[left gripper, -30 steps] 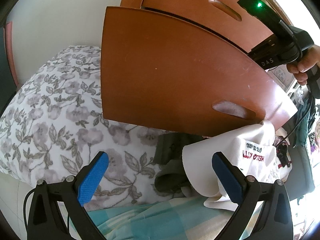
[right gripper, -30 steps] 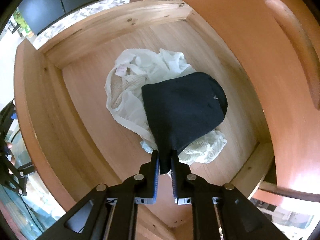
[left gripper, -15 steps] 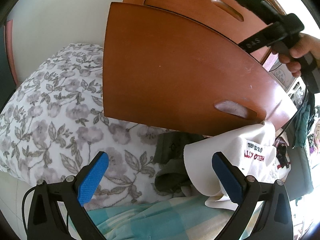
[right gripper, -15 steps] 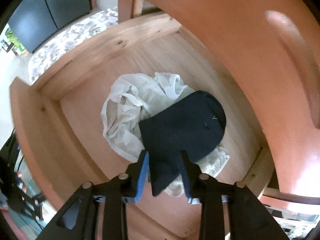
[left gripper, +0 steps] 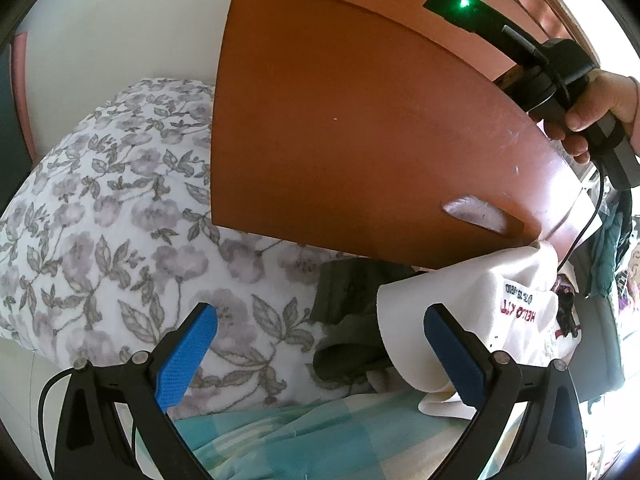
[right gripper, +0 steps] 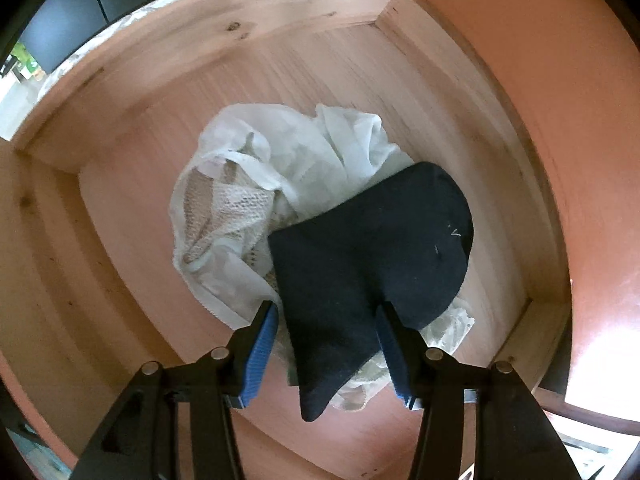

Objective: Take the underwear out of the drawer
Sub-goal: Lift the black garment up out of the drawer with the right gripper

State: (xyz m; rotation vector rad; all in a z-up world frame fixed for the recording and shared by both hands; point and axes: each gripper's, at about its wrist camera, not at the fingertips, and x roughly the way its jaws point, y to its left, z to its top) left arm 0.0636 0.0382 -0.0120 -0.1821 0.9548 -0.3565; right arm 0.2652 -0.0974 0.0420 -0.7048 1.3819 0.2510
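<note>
Floral grey-and-white duvet point(left gripper: 100, 220) is lying on the bed at left, bulging up beside the wooden furniture. A checked teal sheet point(left gripper: 320, 432) is showing along the near edge. An olive-green garment point(left gripper: 352, 320) is sitting crumpled between the duvet and a cream T-shirt point(left gripper: 472, 312) with red lettering, which is draping at right. More clothes are piling at far right, blurred.
</note>
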